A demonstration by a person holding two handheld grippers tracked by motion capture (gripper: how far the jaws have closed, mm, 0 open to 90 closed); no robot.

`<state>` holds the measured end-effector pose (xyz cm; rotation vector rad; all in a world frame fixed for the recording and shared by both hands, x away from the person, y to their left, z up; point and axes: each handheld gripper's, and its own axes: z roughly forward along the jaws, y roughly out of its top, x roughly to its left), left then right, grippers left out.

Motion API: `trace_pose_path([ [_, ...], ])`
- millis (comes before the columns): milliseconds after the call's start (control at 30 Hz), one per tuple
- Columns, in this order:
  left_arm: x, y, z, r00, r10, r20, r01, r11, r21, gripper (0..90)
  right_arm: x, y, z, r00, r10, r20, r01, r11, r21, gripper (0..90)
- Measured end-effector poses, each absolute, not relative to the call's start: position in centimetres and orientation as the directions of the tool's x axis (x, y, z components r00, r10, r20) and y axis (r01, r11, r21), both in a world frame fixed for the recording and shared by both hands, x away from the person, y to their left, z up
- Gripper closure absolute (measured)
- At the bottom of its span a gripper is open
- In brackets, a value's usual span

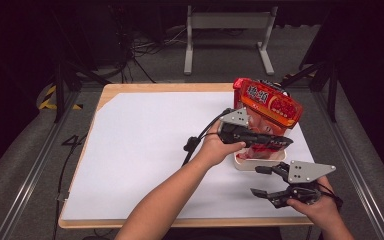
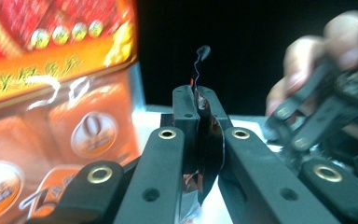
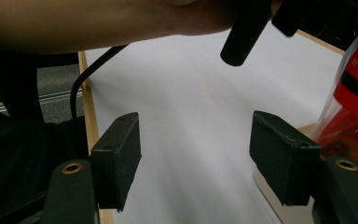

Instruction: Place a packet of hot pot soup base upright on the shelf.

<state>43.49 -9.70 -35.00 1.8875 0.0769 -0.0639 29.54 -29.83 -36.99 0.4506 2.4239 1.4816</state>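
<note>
White-covered worktop [image 1: 145, 150]: left gripper [image 1: 280, 142] jaws pinch red snack bag [image 1: 270, 107] over white bowl [image 1: 245, 164], steadying it; right gripper [image 1: 267, 181] near bowl, jaws wide, empty.

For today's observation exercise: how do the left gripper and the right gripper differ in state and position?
The left gripper is shut on the red bag's edge; the right gripper is open and empty. The left is up at the bag; the right sits nearer the table's front edge. Both are hand-held.
</note>
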Motion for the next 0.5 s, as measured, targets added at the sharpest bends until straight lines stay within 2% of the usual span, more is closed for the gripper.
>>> trace_pose_path([
  [33, 43.4, -9.7, -35.3, 0.997, 0.041, -0.059, 0.070, -0.343, 0.937, 88.3, 29.6, -29.8, -37.0, -0.918, 0.392, -0.065, 0.121, 0.432, 0.894, 34.4],
  [133, 43.5, -9.8, -36.3, 0.995, 0.053, -0.080, 0.094, -0.371, 0.924, 81.9, 29.7, -29.7, -37.0, -0.920, 0.388, -0.063, 0.119, 0.429, 0.896, 34.2],
  [200, 43.6, -9.6, -36.7, 0.992, 0.067, -0.102, 0.119, -0.342, 0.932, 70.4, 29.8, -29.6, -37.0, -0.921, 0.384, -0.060, 0.120, 0.427, 0.896, 34.2],
  [300, 43.7, -8.7, -36.6, 0.985, 0.111, -0.129, 0.157, -0.300, 0.941, 43.7, 30.0, -29.5, -36.9, -0.921, 0.384, -0.062, 0.117, 0.425, 0.897, 33.6],
  [367, 43.7, -7.8, -36.3, 0.982, 0.137, -0.131, 0.166, -0.289, 0.943, 32.6, 30.2, -29.4, -36.8, -0.922, 0.382, -0.063, 0.114, 0.422, 0.899, 33.2],
  [500, 43.3, -5.5, -35.4, 0.975, 0.181, -0.130, 0.175, -0.260, 0.950, 24.0, 30.4, -29.3, -36.6, -0.921, 0.385, -0.064, 0.112, 0.418, 0.902, 32.8],
])
